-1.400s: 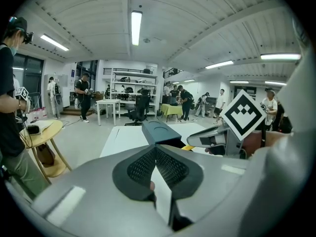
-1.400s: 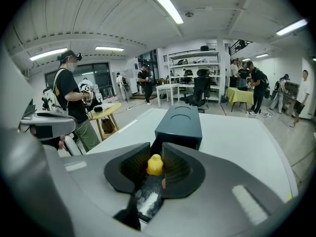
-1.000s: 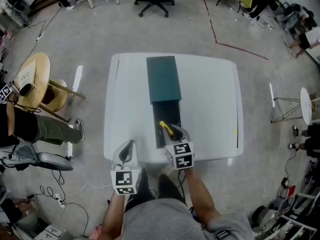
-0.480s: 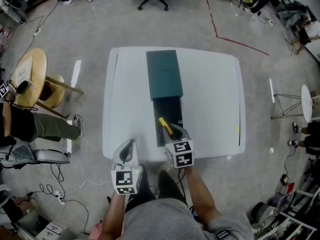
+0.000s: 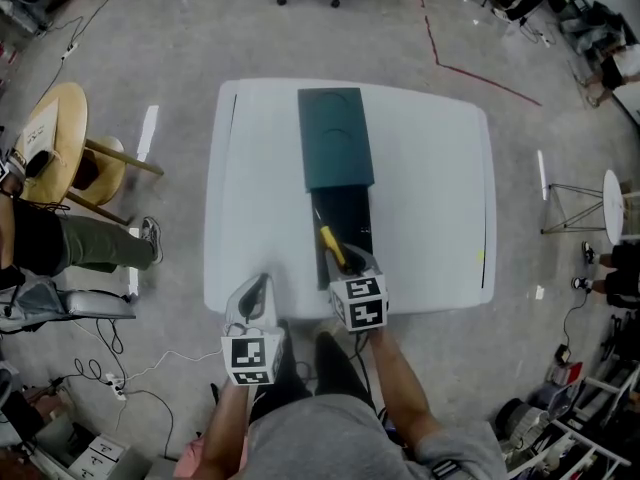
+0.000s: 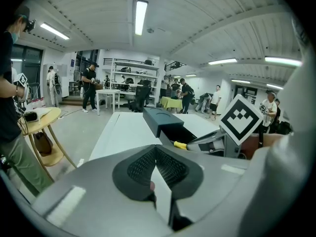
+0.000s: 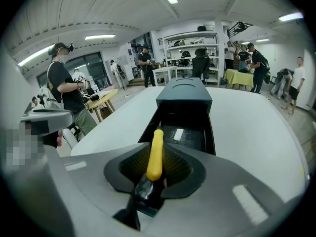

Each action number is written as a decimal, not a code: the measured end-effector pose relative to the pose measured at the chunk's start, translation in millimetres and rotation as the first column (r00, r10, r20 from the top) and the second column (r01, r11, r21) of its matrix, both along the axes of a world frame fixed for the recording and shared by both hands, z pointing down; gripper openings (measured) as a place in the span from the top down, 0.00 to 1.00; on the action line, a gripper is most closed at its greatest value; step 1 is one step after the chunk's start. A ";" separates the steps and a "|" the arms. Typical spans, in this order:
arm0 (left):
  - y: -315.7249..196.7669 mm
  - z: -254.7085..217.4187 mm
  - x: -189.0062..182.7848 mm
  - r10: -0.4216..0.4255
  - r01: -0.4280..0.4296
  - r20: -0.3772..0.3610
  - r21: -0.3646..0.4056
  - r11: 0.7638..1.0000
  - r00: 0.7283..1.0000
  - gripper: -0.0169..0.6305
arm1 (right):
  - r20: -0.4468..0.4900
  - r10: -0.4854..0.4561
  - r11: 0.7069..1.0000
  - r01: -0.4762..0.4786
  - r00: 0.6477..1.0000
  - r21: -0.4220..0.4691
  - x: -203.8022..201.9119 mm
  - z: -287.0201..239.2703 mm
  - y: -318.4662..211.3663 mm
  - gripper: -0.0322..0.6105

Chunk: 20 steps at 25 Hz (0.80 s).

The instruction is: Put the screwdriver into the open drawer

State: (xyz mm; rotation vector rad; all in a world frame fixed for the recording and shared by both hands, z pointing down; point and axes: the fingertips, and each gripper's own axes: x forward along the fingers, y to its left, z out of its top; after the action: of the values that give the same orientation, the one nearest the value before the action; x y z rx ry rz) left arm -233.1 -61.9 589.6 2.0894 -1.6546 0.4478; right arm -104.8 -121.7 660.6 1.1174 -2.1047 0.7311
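The screwdriver (image 7: pixel 155 154) is gripped by the right tool (image 7: pixel 156 168). Its yellow handle is pointed forward over the near end of the open drawer (image 5: pixel 367 230), between the drawer's side walls. The drawer is drawn out of a teal cabinet (image 5: pixel 335 138) toward the near edge of the white tabletop (image 5: pixel 430 198). The left tool (image 5: pixel 254 296) is held left of the drawer at that same edge, its jaws closed on nothing. Bare tabletop is seen on both sides of the drawer.
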 end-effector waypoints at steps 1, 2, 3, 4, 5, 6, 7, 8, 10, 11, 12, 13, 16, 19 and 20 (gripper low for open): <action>0.4 1.1 -0.5 0.000 0.000 -0.002 -0.002 1.000 1.000 0.95 | -0.006 -0.002 1.000 0.002 1.000 -0.002 -0.5 0.6 0.1 0.82; 0.5 2.1 -0.9 0.001 -0.001 -0.003 -0.004 1.000 1.000 0.95 | -0.013 -0.006 1.000 0.006 1.000 -0.005 -1.0 1.3 0.0 0.82; 0.3 3.0 -1.3 0.001 -0.001 -0.004 -0.006 1.000 1.000 0.95 | -0.021 -0.009 1.000 0.009 1.000 -0.008 -1.5 2.2 -0.4 0.82; -0.2 3.8 -1.9 0.002 -0.002 -0.005 -0.007 1.000 1.000 0.95 | -0.029 -0.013 1.000 0.012 1.000 -0.010 -2.2 3.1 -1.0 0.82; -1.0 4.3 -2.6 0.003 -0.003 -0.005 -0.007 1.000 1.000 0.95 | -0.036 -0.016 1.000 0.016 0.999 -0.013 -3.2 3.8 -1.5 0.82; -1.8 4.6 -3.3 0.003 -0.003 -0.006 -0.007 1.000 1.000 0.95 | -0.041 -0.019 1.000 0.019 0.999 -0.016 -4.4 4.2 -1.9 0.82; -2.6 4.8 -4.1 0.004 -0.004 -0.006 -0.007 1.000 1.000 0.95 | -0.045 -0.022 1.000 0.021 0.999 -0.019 -5.8 4.3 -1.9 0.82; -3.3 4.9 -4.9 0.004 -0.004 -0.007 -0.007 1.000 1.000 0.95 | -0.048 -0.025 0.999 0.024 0.999 -0.022 -6.9 4.5 -1.8 0.81; -4.1 5.6 -6.1 0.004 -0.005 -0.009 -0.008 1.000 1.000 0.95 | -0.055 -0.029 0.999 0.028 0.998 -0.027 -8.1 5.9 -1.3 0.81; -4.2 6.5 -6.4 0.005 -0.005 -0.010 -0.009 1.000 1.000 0.95 | -0.060 -0.031 0.999 0.030 0.998 -0.030 -8.3 7.0 -1.0 0.81; -4.2 7.6 -6.4 0.005 -0.005 -0.011 -0.010 1.000 1.000 0.95 | -0.065 -0.033 0.999 0.031 0.997 -0.032 -8.5 8.4 -0.8 0.81; -4.3 8.8 -6.0 0.007 -0.007 -0.011 -0.010 1.000 1.000 0.95 | -0.070 -0.035 0.999 0.032 0.997 -0.034 -8.7 9.7 -0.6 0.81; -5.0 9.7 -4.0 0.011 -0.011 -0.016 -0.010 1.000 1.000 0.95 | -0.082 -0.043 0.999 0.040 0.996 -0.034 -8.8 11.5 -0.2 0.81; -4.5 8.3 -4.3 0.010 -0.010 -0.017 -0.011 1.000 1.000 0.95 | -0.083 -0.060 0.998 0.058 0.995 -0.027 -12.5 10.2 2.3 0.77; -4.0 8.2 -4.9 0.009 -0.009 -0.017 -0.011 1.000 1.000 0.95 | -0.083 -0.067 0.998 0.065 0.994 -0.025 -14.4 10.0 3.6 0.71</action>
State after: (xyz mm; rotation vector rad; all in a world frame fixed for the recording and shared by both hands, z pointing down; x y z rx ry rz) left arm -238.0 -65.9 597.9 2.0878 -1.6306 0.4391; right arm -119.2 -118.1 670.6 1.0431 -2.0487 0.6637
